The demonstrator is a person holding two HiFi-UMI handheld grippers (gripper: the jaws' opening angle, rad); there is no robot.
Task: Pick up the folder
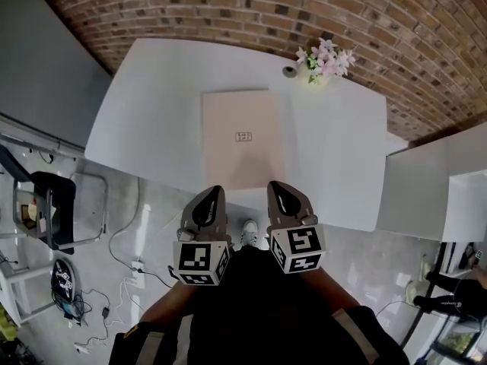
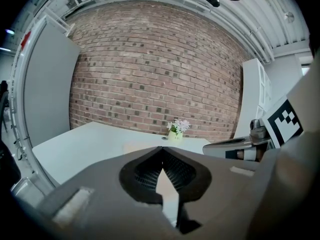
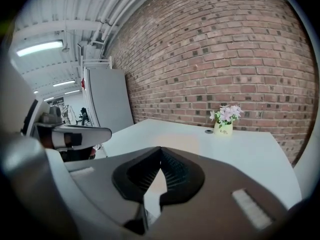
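Observation:
A flat beige folder [image 1: 242,137] with a small label lies in the middle of the white table [image 1: 137,112], its near edge close to the table's front edge. My left gripper [image 1: 212,191] hangs shut and empty just in front of the folder's near left corner, off the table. Beside it my right gripper [image 1: 275,185] is shut too, holding nothing, at the near right corner. In the left gripper view the folder [image 2: 137,146] shows past the closed jaws [image 2: 162,150]. The right gripper view shows the folder [image 3: 180,143] beyond its closed jaws [image 3: 160,149].
A small vase of pink flowers [image 1: 326,61] and a little round object [image 1: 289,71] stand at the table's far right, by the brick wall. A white cabinet [image 1: 434,188] is at the right. A chair [image 1: 53,207] and cables [image 1: 114,280] sit on the floor at left.

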